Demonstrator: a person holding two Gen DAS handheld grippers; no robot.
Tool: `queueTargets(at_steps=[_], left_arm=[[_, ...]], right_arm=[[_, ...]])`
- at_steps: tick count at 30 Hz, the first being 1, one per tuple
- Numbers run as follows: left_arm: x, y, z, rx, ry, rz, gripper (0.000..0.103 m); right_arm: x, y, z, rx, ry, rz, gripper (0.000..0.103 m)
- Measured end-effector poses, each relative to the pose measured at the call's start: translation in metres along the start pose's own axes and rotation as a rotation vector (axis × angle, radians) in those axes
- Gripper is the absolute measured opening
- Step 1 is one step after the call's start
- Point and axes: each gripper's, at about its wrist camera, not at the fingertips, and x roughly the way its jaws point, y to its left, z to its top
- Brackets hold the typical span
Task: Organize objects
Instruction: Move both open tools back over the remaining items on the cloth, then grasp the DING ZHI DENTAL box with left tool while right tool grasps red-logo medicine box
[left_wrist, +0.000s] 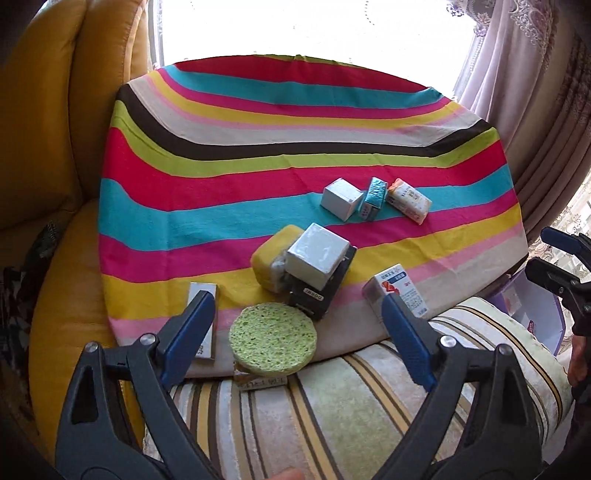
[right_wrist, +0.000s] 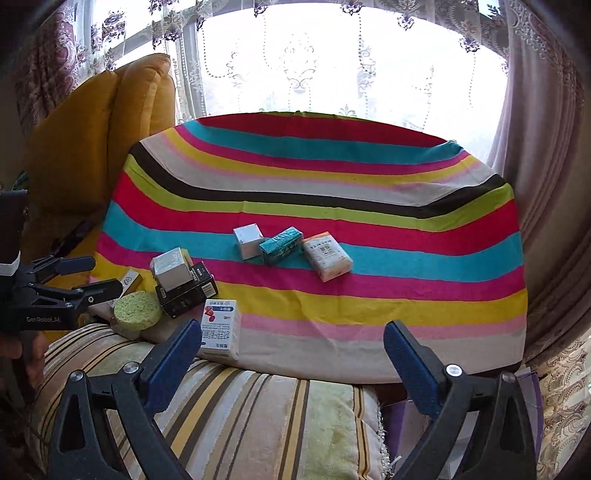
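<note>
Both grippers are hovering at the near edge of a round table draped in a bright striped cloth (left_wrist: 258, 122), fingers spread wide and holding nothing. Three small packets are sitting in a row mid-table, led by a small white cardboard box (left_wrist: 341, 198). A round green sponge (left_wrist: 272, 337) is lying between the left gripper (left_wrist: 297, 325) fingers, beside a jumbled pile. The right gripper (right_wrist: 291, 360) is waiting near a red-and-white carton (right_wrist: 221, 329). Lowering squarely over the sponge should avoid nudging the pile.

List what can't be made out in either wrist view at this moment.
- Yellow sponge: mostly hidden behind the silver box in both views.
- Flat box: the left gripper finger covers its middle in the left view.
- Paper label: tucked under the green sponge, print too small.
- Purple container: cut off by the cushion and the right gripper.
</note>
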Motion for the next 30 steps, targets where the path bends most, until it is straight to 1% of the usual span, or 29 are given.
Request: queueTargets(at_steps=[3,5,8,11,13,14,16,17,19,21,23,28,30], left_arm=[[0.008,0.028,0.007,-0.081,0.024,0.000,0.091],[0.014,0.046,0.009,-0.133,0.044,0.002,0.088],[0.024,0.066,0.012,-0.171,0.070,0.034,0.084],[0.037,0.082,0.009,-0.197,0.095,0.060,0.077],[0.048,0.090,0.003,-0.217,0.123,0.063,0.067],[0.053,0.092,-0.001,-0.223,0.137,0.061,0.065],[0.065,0.096,-0.009,-0.225,0.168,0.066,0.056],[0.071,0.097,-0.012,-0.222,0.184,0.077,0.055],[0.080,0.099,-0.018,-0.229,0.212,0.066,0.051],[0.087,0.099,-0.020,-0.230,0.231,0.069,0.050],[0.092,0.097,-0.021,-0.216,0.246,0.077,0.050],[0.099,0.090,-0.017,-0.146,0.251,0.133,0.048],[0.100,0.085,-0.018,-0.116,0.250,0.167,0.044]], right_arm=[[0.027,0.011,0.012,0.021,0.058,-0.019,0.100],[0.046,0.020,0.015,0.030,0.093,-0.015,0.100],[0.071,0.034,0.013,0.016,0.151,-0.002,0.100],[0.085,0.046,0.008,-0.021,0.176,0.005,0.100],[0.091,0.053,0.004,-0.046,0.186,0.003,0.100],[0.093,0.056,0.002,-0.056,0.186,0.000,0.100],[0.098,0.060,-0.002,-0.075,0.194,-0.007,0.100],[0.101,0.061,-0.004,-0.081,0.198,-0.007,0.099],[0.109,0.064,-0.008,-0.090,0.212,-0.008,0.095],[0.115,0.067,-0.012,-0.102,0.224,-0.014,0.090],[0.120,0.070,-0.015,-0.117,0.233,-0.018,0.089],[0.129,0.075,-0.017,-0.144,0.251,-0.025,0.081],[0.133,0.073,-0.018,-0.141,0.265,-0.022,0.071]])
